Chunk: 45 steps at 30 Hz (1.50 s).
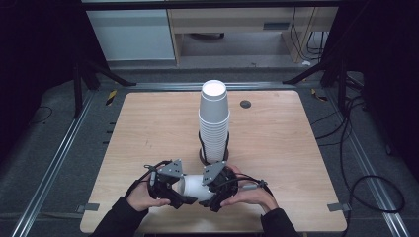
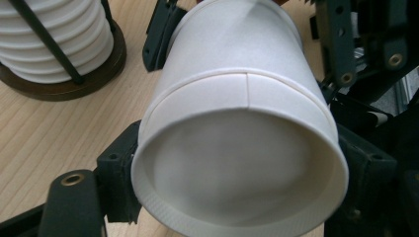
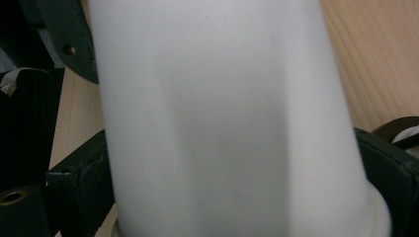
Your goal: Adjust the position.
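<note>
Two grippers have hold of one paper cup [image 1: 193, 186] at the lower centre of the high view, just in front of the person's hands. I judge the work to be part way through: a cup is off the stack and carried on its side between both tools, and its final placing is not yet done.

1. Left gripper [image 1: 174, 193]: in the left gripper view its black jaws stand part open, one at each side of the cup's wide mouth end [image 2: 237, 173], touching the wall near the rim. The open mouth faces that camera and fills the lower centre of the frame.

2. Right gripper [image 1: 211, 195]: in the right gripper view its jaws sit at the lower left and lower right of the frame, closed in against the cup wall [image 3: 222, 118]. I cannot tell how firmly they press.

3. Position of the cup: it lies horizontally between the two tools, close above the table [image 1: 148, 128]; I cannot tell whether it touches the wood.

4. Farther back, at the centre of the high view, the tall stack of cups [image 1: 214, 123] stands upright in its dark holder [image 2: 74, 79], near the held cup but apart from it.
</note>
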Tool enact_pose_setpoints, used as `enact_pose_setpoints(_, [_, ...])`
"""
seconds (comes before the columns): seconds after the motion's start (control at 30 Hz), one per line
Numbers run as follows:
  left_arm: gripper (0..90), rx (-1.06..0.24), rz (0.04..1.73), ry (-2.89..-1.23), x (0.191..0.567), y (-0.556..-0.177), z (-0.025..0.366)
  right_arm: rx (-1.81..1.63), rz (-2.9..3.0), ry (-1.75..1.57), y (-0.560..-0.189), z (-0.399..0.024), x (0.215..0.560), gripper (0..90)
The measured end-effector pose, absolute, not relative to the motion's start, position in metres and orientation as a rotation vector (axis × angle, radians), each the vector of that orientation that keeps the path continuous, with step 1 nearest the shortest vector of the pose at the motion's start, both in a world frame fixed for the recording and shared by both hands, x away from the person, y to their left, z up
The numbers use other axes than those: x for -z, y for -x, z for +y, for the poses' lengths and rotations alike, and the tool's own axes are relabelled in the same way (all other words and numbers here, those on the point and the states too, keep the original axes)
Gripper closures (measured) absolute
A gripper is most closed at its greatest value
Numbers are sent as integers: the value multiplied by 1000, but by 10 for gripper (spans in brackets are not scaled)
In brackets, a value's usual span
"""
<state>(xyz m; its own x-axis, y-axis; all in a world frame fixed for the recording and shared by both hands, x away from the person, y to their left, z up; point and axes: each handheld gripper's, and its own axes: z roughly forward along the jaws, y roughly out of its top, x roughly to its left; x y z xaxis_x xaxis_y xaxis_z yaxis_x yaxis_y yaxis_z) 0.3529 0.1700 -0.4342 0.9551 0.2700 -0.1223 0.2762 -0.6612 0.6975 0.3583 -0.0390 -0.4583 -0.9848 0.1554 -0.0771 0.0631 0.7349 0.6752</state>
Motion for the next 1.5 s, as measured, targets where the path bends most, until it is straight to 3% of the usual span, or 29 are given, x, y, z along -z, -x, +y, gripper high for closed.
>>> enact_pose_setpoints(0.5, [217,-48,476,-2209,425,-364,201,-1341,2641,-307,-367,-81,421,51])
enact_pose_setpoints(0.93, [216,-16,428,-1973,410,-364,222,-1487,2620,-379,-372,-92,424,54])
enact_pose_setpoints(1.5, [217,51,319,-2036,414,-352,193,-1557,2701,-294,-365,-74,431,54])
